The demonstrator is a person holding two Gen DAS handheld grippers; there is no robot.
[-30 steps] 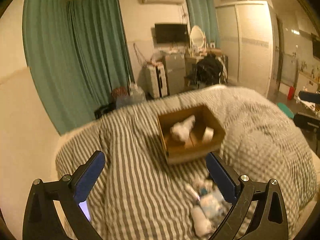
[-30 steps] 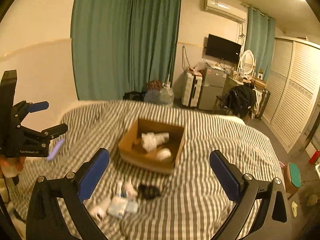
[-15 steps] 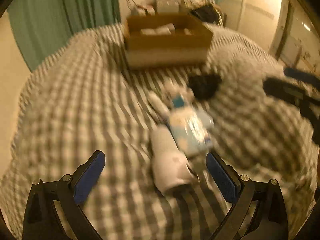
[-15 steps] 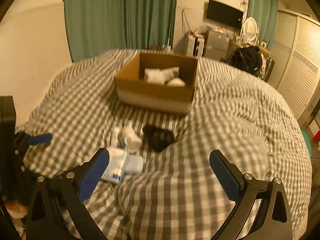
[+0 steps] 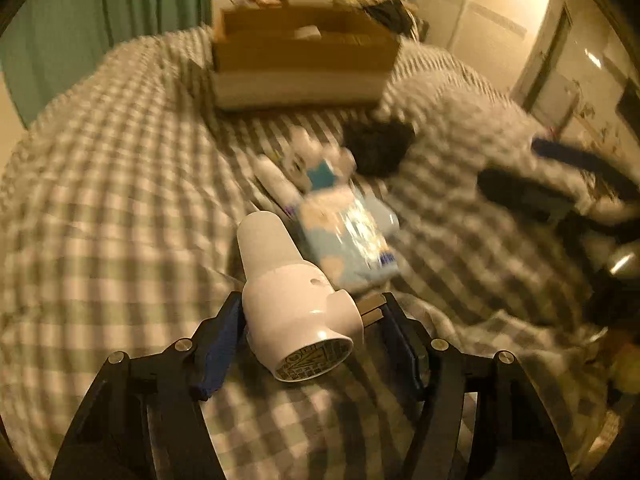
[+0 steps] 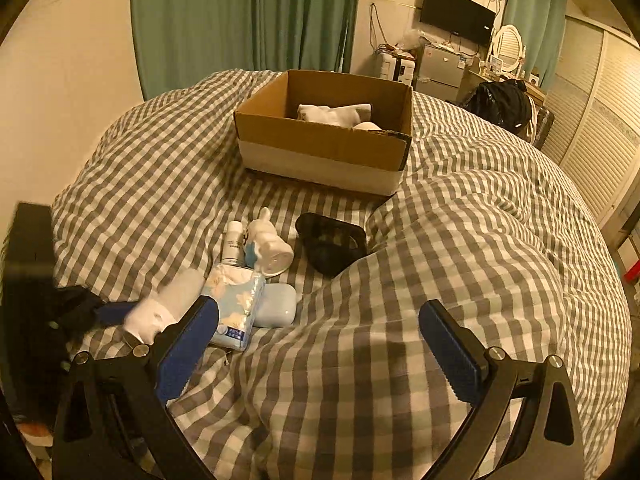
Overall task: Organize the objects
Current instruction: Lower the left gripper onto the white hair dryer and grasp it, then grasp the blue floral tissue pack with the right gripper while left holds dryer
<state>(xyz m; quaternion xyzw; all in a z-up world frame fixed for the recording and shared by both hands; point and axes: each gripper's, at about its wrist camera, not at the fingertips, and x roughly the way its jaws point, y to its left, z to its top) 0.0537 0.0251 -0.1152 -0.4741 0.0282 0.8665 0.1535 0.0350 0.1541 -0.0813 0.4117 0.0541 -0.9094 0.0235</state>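
Left wrist view: the left gripper (image 5: pixel 308 320) is closing around a white bottle (image 5: pixel 294 280) lying on its side on the checked bedcover (image 5: pixel 112 200). The left pad is touching the bottle, while the right pad is standing just beside it, so whether the pinch is firm I cannot tell. Just beyond, a tissue pack (image 5: pixel 348 236) is lying, with smaller bottles and a dark item past it, all blurred. The cardboard box (image 5: pixel 300 60) is sitting farther back.

Right wrist view: the right gripper (image 6: pixel 320 344) is hanging over the bedcover with its fingers spread wide, holding nothing. The box (image 6: pixel 324 132) is already holding white socks (image 6: pixel 336 114). Still waiting outside it are the tissue pack (image 6: pixel 236 304), a pale case (image 6: pixel 276 310), two small bottles (image 6: pixel 256 246) and a black pouch (image 6: pixel 332 246). Most of the sorting looks unfinished.
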